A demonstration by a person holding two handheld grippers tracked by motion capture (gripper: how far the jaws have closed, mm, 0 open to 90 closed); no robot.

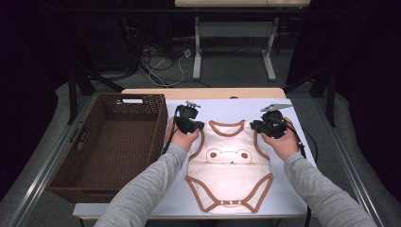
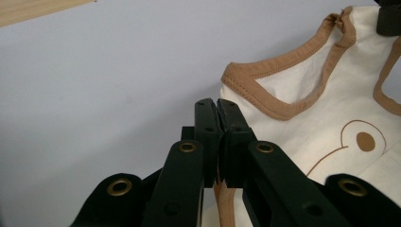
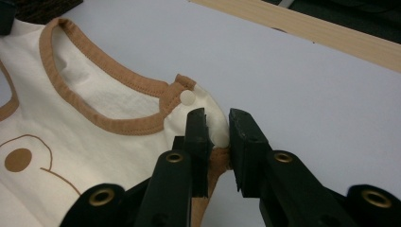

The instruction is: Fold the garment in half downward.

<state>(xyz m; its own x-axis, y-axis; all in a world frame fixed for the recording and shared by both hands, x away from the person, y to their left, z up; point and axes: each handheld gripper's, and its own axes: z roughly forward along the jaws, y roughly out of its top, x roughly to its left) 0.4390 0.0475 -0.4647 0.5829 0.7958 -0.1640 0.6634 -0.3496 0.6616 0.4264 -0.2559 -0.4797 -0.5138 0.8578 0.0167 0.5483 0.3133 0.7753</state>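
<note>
A cream baby bodysuit (image 1: 229, 165) with brown trim and a bear face lies flat on the pale table (image 1: 236, 106), neck away from me. My left gripper (image 1: 201, 125) is at its left shoulder. In the left gripper view that gripper (image 2: 217, 106) is shut, with the brown-edged shoulder of the bodysuit (image 2: 331, 118) pinched between its jaws. My right gripper (image 1: 255, 125) is at the other shoulder. In the right gripper view the gripper (image 3: 218, 118) stands a little open, with the snap-buttoned shoulder tab of the bodysuit (image 3: 94, 123) lying in the gap.
A large brown wicker basket (image 1: 158, 123) stands on the table's left half, right beside the left hand. The table's wooden far edge (image 3: 331, 38) runs behind the bodysuit. Beyond it are a desk's legs (image 1: 197, 52) and cables (image 1: 161, 61) on the floor.
</note>
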